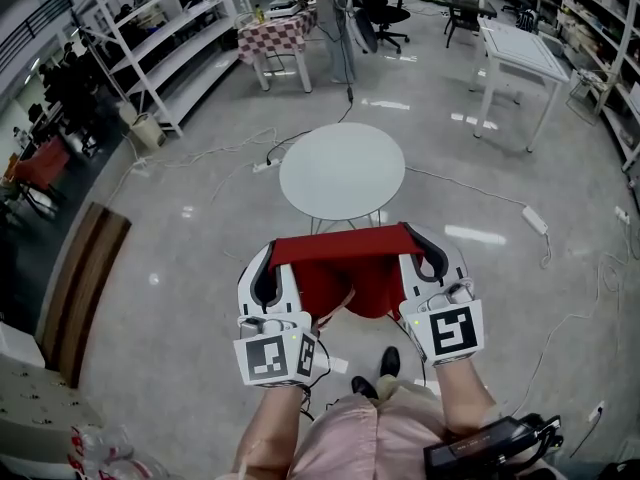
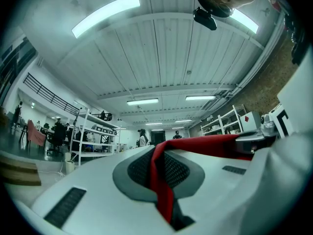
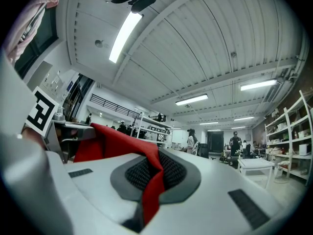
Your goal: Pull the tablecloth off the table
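1. Red fabric tablecloth (image 1: 352, 284) hung stretched between both grippers, clear of the round white table (image 1: 340, 173).
2. Left gripper (image 1: 272, 264) and right gripper (image 1: 428, 254) each clamped an edge.
3. Firm grips and cloth held off the floor seemed the best handling.

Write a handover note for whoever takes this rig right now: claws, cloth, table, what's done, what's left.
Left claw: shut on one end of the red cloth.
Right claw: shut on the other end.
Cloth: top edge stretched between the claws, the rest hanging in front of the person, apart from the table.
Table: round, white, top bare, just beyond the cloth.
Done: cloth is off the table.
Left: probably only setting the cloth down somewhere.
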Demonstrator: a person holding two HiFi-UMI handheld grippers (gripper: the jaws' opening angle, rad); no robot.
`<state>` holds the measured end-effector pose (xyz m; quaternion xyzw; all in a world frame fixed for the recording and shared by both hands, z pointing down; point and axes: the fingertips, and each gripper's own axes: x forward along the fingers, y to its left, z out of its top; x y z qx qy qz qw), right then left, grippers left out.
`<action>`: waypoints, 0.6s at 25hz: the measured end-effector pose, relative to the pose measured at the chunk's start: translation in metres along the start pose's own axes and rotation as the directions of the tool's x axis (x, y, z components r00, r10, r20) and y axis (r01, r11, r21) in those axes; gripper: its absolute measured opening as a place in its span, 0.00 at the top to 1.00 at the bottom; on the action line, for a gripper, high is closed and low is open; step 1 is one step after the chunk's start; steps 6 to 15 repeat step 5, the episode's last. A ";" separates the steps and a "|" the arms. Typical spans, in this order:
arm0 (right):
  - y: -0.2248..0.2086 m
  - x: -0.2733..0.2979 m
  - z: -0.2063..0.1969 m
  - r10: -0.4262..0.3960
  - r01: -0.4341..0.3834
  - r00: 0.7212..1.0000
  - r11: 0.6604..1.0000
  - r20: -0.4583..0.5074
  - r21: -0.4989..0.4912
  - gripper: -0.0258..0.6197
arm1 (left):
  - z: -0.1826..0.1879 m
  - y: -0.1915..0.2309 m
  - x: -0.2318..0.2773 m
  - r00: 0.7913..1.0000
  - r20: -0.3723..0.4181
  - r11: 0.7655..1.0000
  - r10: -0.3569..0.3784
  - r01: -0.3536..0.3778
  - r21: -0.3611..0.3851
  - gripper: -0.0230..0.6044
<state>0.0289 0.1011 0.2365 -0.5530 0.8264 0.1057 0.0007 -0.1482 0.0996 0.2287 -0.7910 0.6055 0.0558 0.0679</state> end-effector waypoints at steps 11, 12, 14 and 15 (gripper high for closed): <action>0.001 0.000 -0.004 0.001 0.000 0.999 1.000 -0.035 0.007 0.92 | 0.002 0.001 0.000 1.000 0.003 1.000 0.003 -0.003 0.000 0.91; 0.001 0.000 -0.004 0.001 0.000 0.999 1.000 -0.035 0.007 0.92 | 0.002 0.001 0.000 1.000 0.003 1.000 0.003 -0.003 0.000 0.91; 0.001 0.000 -0.004 0.001 0.000 0.999 1.000 -0.035 0.007 0.92 | 0.002 0.001 0.000 1.000 0.003 1.000 0.003 -0.003 0.000 0.91; 0.001 0.000 -0.004 0.001 0.000 0.999 1.000 -0.035 0.007 0.92 | 0.002 0.001 0.000 1.000 0.003 1.000 0.003 -0.003 0.000 0.91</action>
